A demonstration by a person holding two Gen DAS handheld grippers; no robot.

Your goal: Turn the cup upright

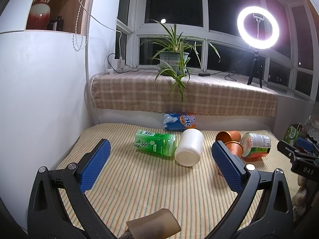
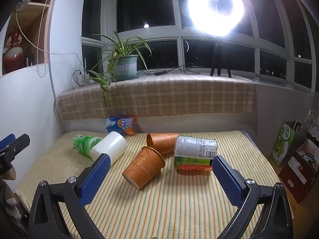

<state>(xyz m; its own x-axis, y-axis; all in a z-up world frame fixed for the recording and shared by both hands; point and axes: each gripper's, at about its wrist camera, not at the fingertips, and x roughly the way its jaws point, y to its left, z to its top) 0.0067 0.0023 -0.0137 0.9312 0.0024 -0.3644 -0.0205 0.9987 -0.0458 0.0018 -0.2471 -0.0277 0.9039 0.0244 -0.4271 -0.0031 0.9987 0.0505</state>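
My left gripper (image 1: 160,157) is spread wide, nothing between the blue pads, hovering above the striped desk (image 1: 159,189); my right gripper (image 2: 161,166) is likewise released and holding nothing, jaws far apart over the same cloth; the left one's tip shows at the left edge of the right wrist view, the right one's at the right edge of the left wrist view.

Between my right fingers lies the near orange cup (image 2: 144,167), on its side, base toward me, mouth pointing away and to the right; just behind it a second orange cup (image 2: 162,142) also on its side, mouth facing left, the two touching or nearly so, cannot tell which; right of them a clear bottle with green-and-red label (image 2: 194,152) lying flat, touching the far cup.

Ahead of my left gripper a white cup (image 1: 189,148) lies on its side, base toward me; against its left side a green tea bottle (image 1: 155,142) lying flat; behind both, at the desk's far edge, a blue-and-orange can (image 1: 179,121) on its side; the orange cups show beside my left gripper's right finger, partly hidden by it.

Behind the desk a ledge with checked blanket (image 2: 159,97); on it a potted plant (image 2: 125,65) with leaves trailing over the edge, and a lit ring light (image 2: 216,10) on a small tripod; dark windows behind; green paper bag (image 2: 285,141) on the floor to the right.
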